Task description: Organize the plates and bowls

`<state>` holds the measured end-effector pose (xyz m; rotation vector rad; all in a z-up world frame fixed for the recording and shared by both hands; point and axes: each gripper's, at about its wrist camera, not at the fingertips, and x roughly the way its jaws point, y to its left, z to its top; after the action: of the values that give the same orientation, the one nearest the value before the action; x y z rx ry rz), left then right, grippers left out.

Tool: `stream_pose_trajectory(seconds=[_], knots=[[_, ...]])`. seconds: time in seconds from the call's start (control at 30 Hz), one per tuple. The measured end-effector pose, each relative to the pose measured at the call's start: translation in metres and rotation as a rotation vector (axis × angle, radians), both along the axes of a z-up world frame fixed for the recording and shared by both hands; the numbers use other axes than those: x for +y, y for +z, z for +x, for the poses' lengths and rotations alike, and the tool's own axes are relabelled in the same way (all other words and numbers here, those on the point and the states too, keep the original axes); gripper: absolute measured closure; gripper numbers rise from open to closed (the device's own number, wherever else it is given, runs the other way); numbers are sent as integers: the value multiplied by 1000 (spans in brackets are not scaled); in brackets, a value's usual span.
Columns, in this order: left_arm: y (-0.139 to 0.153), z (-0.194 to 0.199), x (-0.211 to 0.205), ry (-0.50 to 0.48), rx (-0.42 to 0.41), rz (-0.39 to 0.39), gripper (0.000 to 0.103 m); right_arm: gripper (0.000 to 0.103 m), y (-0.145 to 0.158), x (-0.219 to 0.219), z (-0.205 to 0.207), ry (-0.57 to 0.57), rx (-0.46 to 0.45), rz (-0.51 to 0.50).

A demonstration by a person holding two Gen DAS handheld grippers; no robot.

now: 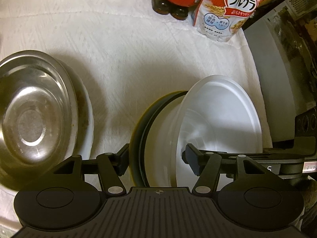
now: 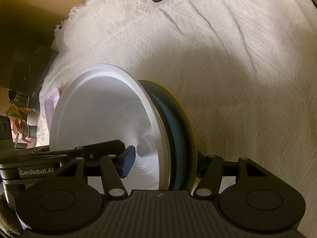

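**Both grippers on the bowl stack**

My left gripper & right gripper each have jaws clamped across the stack's rim: white bowl nested on a dark plate and a yellow plate, held tilted over the cloth-covered worktop. Left of the white bowl: steel bowl on a white dish. Beyond it: cereal bag.

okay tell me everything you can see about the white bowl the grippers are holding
The white bowl looks like matte, slightly translucent plastic, round with a wide flat rim and a deep, smooth, empty inside. It is tipped on edge over the white tablecloth, stacked against a dark teal dish and a yellow one behind. The left gripper and right gripper each straddle the stack, one finger inside the bowl.
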<state>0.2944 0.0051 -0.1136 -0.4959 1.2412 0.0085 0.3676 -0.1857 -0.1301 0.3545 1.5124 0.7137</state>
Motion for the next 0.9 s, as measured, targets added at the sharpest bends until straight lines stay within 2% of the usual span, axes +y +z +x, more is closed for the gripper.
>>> stream_pose_trajectory(seconds=[0.3, 0.5, 0.73, 0.9], knots=[[17, -2, 5, 5, -9, -3, 40, 43, 13, 3, 1, 1, -7, 6], [44, -6, 22, -5, -16, -41, 40, 43, 44, 11, -3, 10, -31, -13], [98, -30, 73, 11, -110, -20, 40, 42, 106, 57, -7, 53, -109, -10], [106, -51, 125, 71, -136, 0, 40, 42, 127, 108, -10, 96, -158, 19]])
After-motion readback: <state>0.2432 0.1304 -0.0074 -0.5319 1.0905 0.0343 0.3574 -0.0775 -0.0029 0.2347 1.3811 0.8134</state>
